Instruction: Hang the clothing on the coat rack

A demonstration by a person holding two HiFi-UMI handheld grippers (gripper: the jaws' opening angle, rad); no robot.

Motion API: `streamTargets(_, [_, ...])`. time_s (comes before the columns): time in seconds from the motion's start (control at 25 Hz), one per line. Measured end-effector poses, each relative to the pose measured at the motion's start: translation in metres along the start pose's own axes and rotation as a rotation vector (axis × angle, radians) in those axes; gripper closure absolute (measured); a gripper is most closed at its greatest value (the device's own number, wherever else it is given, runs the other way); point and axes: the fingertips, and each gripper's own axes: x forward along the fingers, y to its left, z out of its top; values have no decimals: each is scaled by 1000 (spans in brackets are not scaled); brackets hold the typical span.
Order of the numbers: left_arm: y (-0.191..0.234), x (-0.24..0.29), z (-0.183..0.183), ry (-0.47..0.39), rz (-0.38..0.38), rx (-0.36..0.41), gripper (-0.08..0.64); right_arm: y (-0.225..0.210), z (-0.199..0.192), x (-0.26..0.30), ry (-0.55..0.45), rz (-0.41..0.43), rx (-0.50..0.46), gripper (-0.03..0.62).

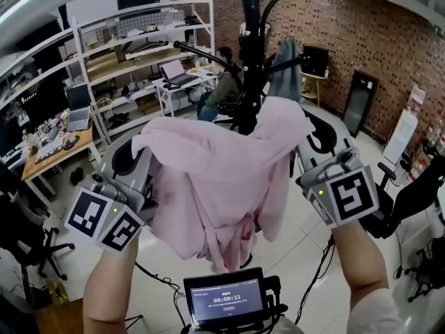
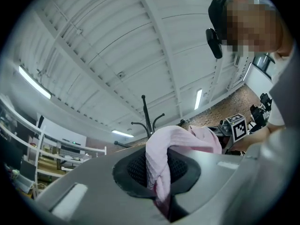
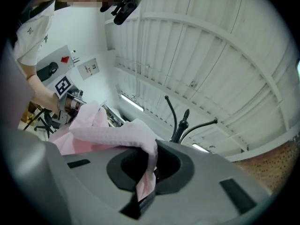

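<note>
Left gripper (image 2: 159, 191) and right gripper (image 3: 146, 186) each clench a fold of the pink waffle-knit garment (image 1: 222, 179), which spans between the jaws and sags below them. It hides the lower trunk of the coat rack (image 1: 252, 47) just beyond them; the head view cuts off the rack's top.

Head view looks steeply down on left claw (image 1: 139, 165) and right claw (image 1: 313, 145); close claw views tilt up, sharing coat rack (image 2: 146, 115) ahead.

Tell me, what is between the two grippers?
A pink garment, gripped by the left gripper and the right gripper; the head view shows it.
</note>
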Motion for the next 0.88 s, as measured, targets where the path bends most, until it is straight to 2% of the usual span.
streamTargets(0.2, [-13, 35, 38, -55, -29, 16, 540, -54, 28, -4, -61, -54, -85, 580])
streamTargets(0.52, [-12, 80, 114, -167, -46, 92, 540, -141, 72, -8, -129, -179, -148, 580])
streamTargets(0.68, [5, 109, 124, -146, -14, 153, 540, -167, 81, 15, -106, -192, -167, 580])
streamTargets(0.88, [33, 142, 122, -100, 42, 172, 540, -193, 80, 44, -71, -204, -145, 580])
